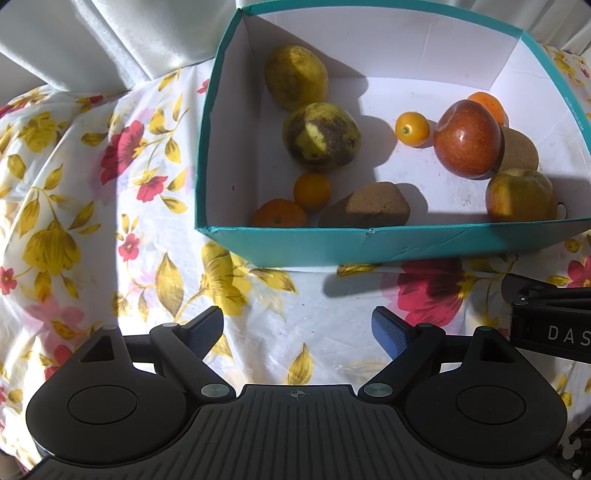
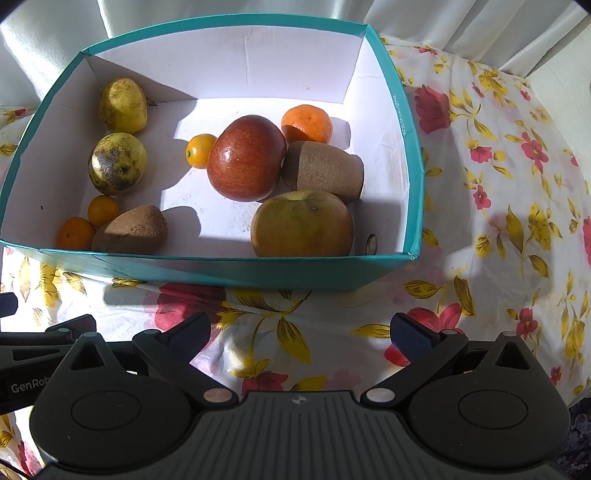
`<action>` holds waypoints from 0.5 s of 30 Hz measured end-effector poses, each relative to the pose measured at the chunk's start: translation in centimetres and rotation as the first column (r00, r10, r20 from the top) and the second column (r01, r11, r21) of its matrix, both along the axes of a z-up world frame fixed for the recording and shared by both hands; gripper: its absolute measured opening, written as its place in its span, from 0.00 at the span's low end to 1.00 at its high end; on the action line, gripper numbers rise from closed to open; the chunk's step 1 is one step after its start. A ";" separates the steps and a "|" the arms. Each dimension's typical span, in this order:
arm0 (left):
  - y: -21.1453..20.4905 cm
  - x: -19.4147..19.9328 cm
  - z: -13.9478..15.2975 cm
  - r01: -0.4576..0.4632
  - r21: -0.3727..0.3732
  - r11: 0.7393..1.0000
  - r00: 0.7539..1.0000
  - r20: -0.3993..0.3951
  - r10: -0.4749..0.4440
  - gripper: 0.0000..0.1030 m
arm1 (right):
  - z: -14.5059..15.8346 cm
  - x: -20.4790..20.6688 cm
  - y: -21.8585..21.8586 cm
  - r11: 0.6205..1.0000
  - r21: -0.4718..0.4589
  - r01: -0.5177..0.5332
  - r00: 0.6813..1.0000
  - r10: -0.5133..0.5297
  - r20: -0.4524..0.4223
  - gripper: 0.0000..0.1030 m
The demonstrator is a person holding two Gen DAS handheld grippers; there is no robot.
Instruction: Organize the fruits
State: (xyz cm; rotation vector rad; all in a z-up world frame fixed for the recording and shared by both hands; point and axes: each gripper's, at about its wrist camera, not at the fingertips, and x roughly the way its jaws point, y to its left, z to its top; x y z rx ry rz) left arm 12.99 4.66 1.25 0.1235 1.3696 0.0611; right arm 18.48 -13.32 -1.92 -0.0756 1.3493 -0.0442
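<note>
A teal box point(image 2: 221, 269) with a white inside sits on a flowered tablecloth point(image 2: 498, 192), lit by hard sun, with all the fruit inside it. Against the box's left wall lie two blotchy yellow-green fruits, one behind point(image 2: 123, 105) the other point(image 2: 117, 163). In the box's near-left corner sit a small yellow fruit point(image 2: 102, 210), an orange point(image 2: 75, 233) and a brown kiwi point(image 2: 131, 230), packed close together. Toward the middle of the box a red apple point(image 2: 246, 158) stands with a little yellow fruit point(image 2: 200, 150) just at its left side, a second orange point(image 2: 306, 123) behind it and a second kiwi point(image 2: 323, 171) touching its right. A green-yellow apple point(image 2: 302, 224) rests against the box's near wall, just in front of the red one. A small round object in the box's near-right corner is too shadowed to identify.

Both grippers hang over the tablecloth on the near side of the box, clear of the fruit. The left gripper point(image 1: 297, 330) has its jaws spread wide with nothing between them; the right gripper point(image 2: 301, 334) is likewise spread and empty. White curtains point(image 2: 221, 14) hang behind the box.
</note>
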 end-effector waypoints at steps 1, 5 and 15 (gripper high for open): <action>0.0 0.0 0.0 0.001 0.000 1.000 1.000 0.000 -0.001 0.89 | 0.0 0.0 0.0 1.000 -0.001 0.001 1.000 -0.001 0.000 1.00; 0.1 0.0 0.0 0.002 0.002 1.000 1.000 -0.001 -0.002 0.89 | 0.0 0.0 0.0 1.000 -0.002 0.000 1.000 0.000 0.001 1.00; 0.1 0.0 -0.1 0.003 0.001 1.000 1.000 -0.002 -0.003 0.89 | -0.1 0.0 0.0 1.000 0.000 0.003 1.000 -0.003 -0.001 1.00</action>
